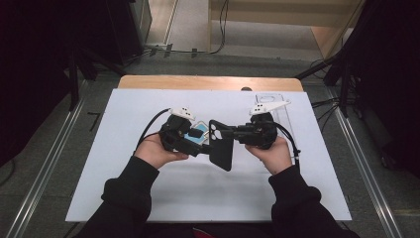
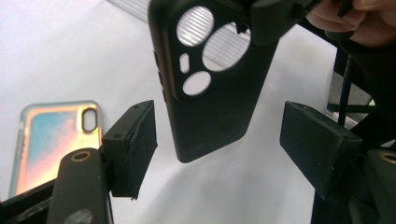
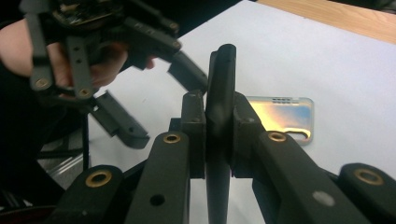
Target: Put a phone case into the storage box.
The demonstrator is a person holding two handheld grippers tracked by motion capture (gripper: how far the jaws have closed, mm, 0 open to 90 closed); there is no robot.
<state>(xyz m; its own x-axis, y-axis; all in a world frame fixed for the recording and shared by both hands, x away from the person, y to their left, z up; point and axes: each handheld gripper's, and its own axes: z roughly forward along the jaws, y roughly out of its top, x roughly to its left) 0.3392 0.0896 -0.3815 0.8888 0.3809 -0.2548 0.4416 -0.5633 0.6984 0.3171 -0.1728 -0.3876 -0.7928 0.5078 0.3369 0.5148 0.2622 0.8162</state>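
A black phone case (image 1: 221, 148) with round camera cut-outs hangs above the white sheet, and my right gripper (image 1: 227, 133) is shut on its upper end. The right gripper view has the case (image 3: 220, 93) edge-on, pinched between the pads of that gripper (image 3: 219, 116). My left gripper (image 1: 199, 144) is open at the case's left. In the left gripper view its two pads stand either side of the case's lower end (image 2: 210, 121) without touching it, left gripper (image 2: 219, 121). An iridescent phone case (image 2: 56, 140) lies flat on the sheet under the left gripper.
A white sheet (image 1: 124, 188) covers a wooden table (image 1: 208, 82). A clear phone case (image 1: 277, 109) lies at the sheet's back right, behind the right hand. The iridescent case (image 3: 280, 114) lies just past the black case. Metal rails and dark frames flank the table.
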